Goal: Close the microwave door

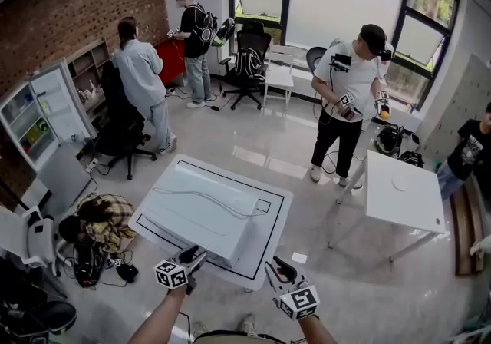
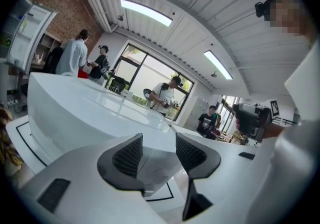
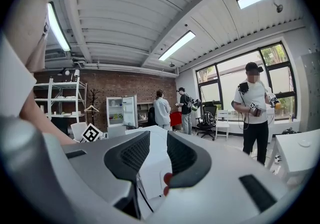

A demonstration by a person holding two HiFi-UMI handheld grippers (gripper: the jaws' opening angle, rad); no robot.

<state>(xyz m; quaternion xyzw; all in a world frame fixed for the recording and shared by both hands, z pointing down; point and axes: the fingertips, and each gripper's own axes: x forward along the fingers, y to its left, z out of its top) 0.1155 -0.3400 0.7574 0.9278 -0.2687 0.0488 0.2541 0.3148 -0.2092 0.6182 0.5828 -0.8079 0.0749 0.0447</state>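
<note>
At the middle of the head view stands a white table (image 1: pixel 273 229) marked with a black outline, and on it sits the microwave (image 1: pixel 203 208), a wide white box. Its long axis runs from about 10 o'clock to 4 o'clock, so its near face is turned toward the person at the bottom of the frame. From this steep angle the door can't be clearly told apart from the body, and none of the views shows how far it stands ajar.

Both tools hang just off that near face. The left gripper (image 1: pixel 196 255) sits close against the table's near edge, with the microwave at roughly 12 o'clock from its tips. Its own view looks along the white casing with the jaws spread. Only pale surface and a corner of the table's black outline show through the gap, and nothing is pinched.

The right gripper (image 1: pixel 279 267) is past the box's 4 o'clock end, with the microwave at about 10 o'clock from it. Its jaws also stand apart and empty, and the white box shows beyond them.

The left tool looks the nearer one to that face. Any push to close the door would likely travel from 6 toward 12 o'clock, across the long axis.
</note>
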